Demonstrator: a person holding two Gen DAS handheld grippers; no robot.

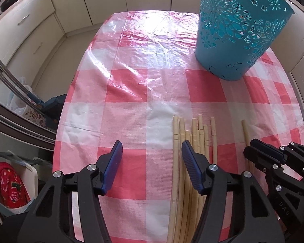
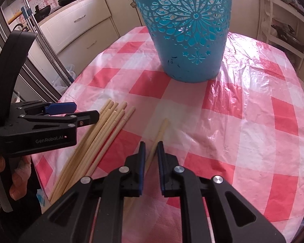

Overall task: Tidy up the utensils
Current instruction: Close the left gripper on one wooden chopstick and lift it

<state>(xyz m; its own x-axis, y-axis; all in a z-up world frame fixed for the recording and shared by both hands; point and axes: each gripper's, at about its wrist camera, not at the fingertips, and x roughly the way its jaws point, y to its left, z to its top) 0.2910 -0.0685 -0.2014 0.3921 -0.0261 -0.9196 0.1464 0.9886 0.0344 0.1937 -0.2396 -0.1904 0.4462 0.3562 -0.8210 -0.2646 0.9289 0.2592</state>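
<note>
Several wooden chopsticks point(image 1: 194, 137) lie in a bundle on the checked table; they also show in the right wrist view point(image 2: 103, 129). One single chopstick point(image 2: 159, 135) lies apart to their right, also in the left wrist view point(image 1: 246, 131). A tall teal cut-out basket point(image 1: 235, 30) stands upright at the far side, straight ahead in the right wrist view point(image 2: 190, 26). My left gripper point(image 1: 152, 147) is open, its right finger over the bundle's left edge. My right gripper point(image 2: 151, 147) has its jaws narrowly apart on either side of the single chopstick; contact is unclear.
The table wears a red-and-white checked plastic cloth point(image 1: 131, 70). Cream kitchen cabinets point(image 1: 30, 20) run behind and to the left. Pans sit on the counter point(image 2: 69, 0). A shelf rack point(image 2: 283, 30) stands at the right. A mop handle point(image 2: 46, 46) leans at the left.
</note>
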